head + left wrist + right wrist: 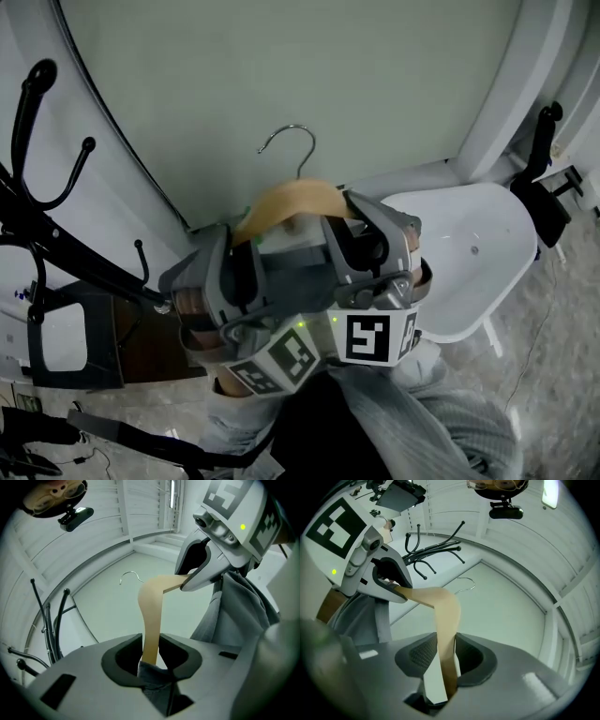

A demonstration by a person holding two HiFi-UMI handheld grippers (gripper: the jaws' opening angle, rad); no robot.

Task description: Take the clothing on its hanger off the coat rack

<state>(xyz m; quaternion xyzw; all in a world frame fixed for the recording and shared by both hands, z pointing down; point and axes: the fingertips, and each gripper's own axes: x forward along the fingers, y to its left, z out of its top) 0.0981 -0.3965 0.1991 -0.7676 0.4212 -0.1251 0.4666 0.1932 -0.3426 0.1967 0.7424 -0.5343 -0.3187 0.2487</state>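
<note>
**A:** Where is the garment, and what has hold of it?

**B:** We see a pale, curved wooden hanger (286,202) carrying soft grey fabric clothing (239,611). It is held in the air before a plain pale wall. Its thin silver wire hook (298,141) touches nothing. The black metal coat rack (56,234) stands well apart at the left, so we judge the garment to be off it.

**A:** And the tongs?

**B:** The left gripper (151,656) is partly closed, its jaws pinching one hanger arm along with a fold of the grey cloth. The right gripper (446,660) is clamped the same way on the other arm.

**A:** How do we expect it to handle?

**B:** Lightly, we think. The wood is stiff and smooth, so it could slide between the pads. The cloth is limp and will sway. Gripping both arms, as now, keeps the hanger from tipping.

**A:** How are the hands posed?

**B:** They sit side by side, close together. Both grippers point roughly level towards the wall, with their marker cubes facing us.
</note>
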